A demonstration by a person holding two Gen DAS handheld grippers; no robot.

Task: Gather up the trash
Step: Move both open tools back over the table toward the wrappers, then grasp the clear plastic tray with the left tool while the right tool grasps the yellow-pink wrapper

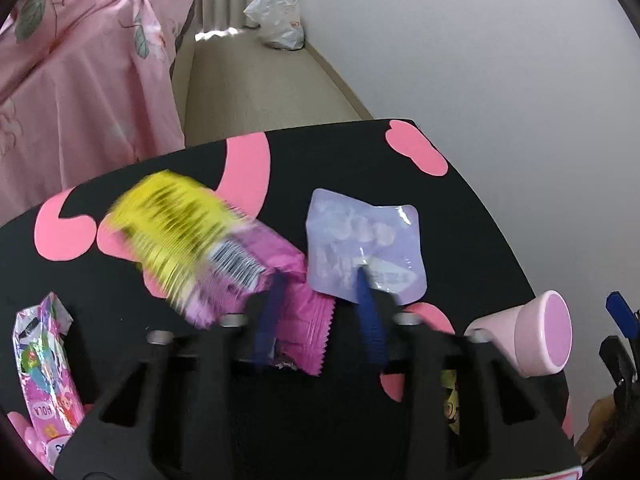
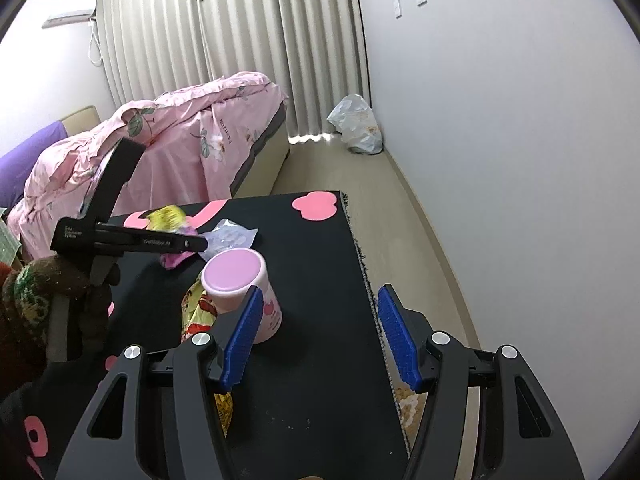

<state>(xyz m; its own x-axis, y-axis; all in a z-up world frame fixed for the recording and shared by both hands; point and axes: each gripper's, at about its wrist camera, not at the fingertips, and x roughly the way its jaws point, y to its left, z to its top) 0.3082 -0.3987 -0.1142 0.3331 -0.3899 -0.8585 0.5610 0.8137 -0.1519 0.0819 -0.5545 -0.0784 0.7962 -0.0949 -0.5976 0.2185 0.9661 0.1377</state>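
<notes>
A yellow and purple snack wrapper (image 1: 208,240) lies blurred on the black table (image 1: 460,240), with a magenta wrapper end (image 1: 304,332) between my left gripper's fingers. My left gripper (image 1: 320,300) is open over it, its right fingertip (image 1: 366,280) touching a lilac pouch (image 1: 368,244). In the right wrist view the left gripper (image 2: 200,245) is above the wrapper (image 2: 168,216) and the pouch (image 2: 236,236). My right gripper (image 2: 320,340) is open and empty beside an upturned pink cup (image 2: 240,284). A yellow wrapper (image 2: 196,312) lies by the cup.
A pink foil wrapper (image 1: 44,364) lies at the table's left front. The pink cup (image 1: 532,332) stands at the right in the left wrist view. A pink bed (image 2: 160,152) is behind the table. A white plastic bag (image 2: 356,124) sits on the floor by the wall.
</notes>
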